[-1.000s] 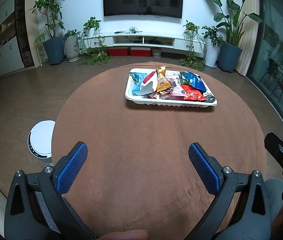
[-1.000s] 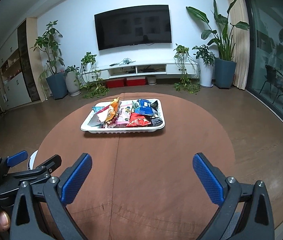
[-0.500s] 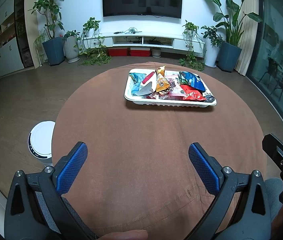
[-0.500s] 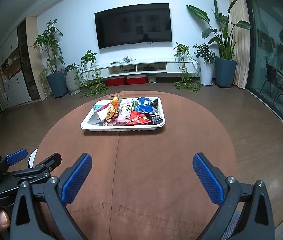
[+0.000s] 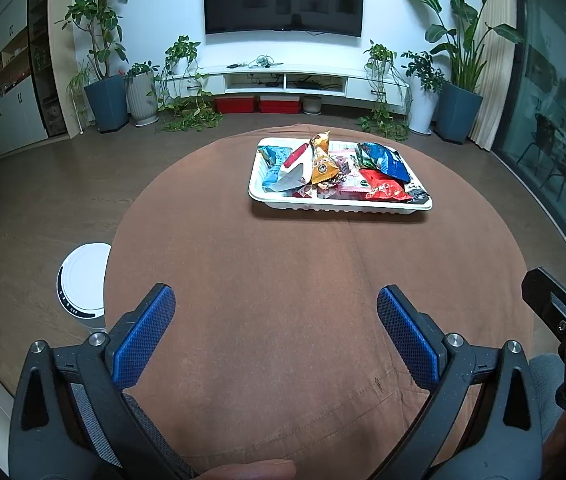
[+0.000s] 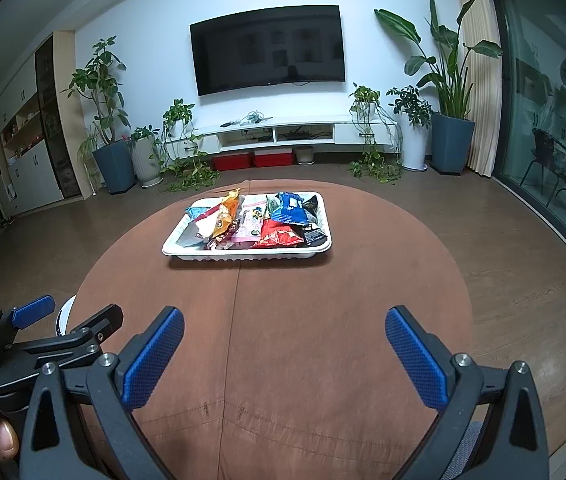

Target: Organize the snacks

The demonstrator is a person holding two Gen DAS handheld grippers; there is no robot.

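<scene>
The left tongs [image 5: 277, 312] and right tongs [image 6: 285, 332] gaped wide, holding nothing. The snacks [image 5: 337, 170] lay heaped in a tray [image 5: 323, 203] well ahead of both, across the table [image 5: 283, 272].

A matt brown cloth [image 5: 283, 264] with stitched seams covers the table, and on it a ribbed white plastic tray [image 5: 335, 203] holds glossy crinkled snack packets [image 5: 383, 190], beside the dark wood-grain floor [image 5: 43, 200].
</scene>
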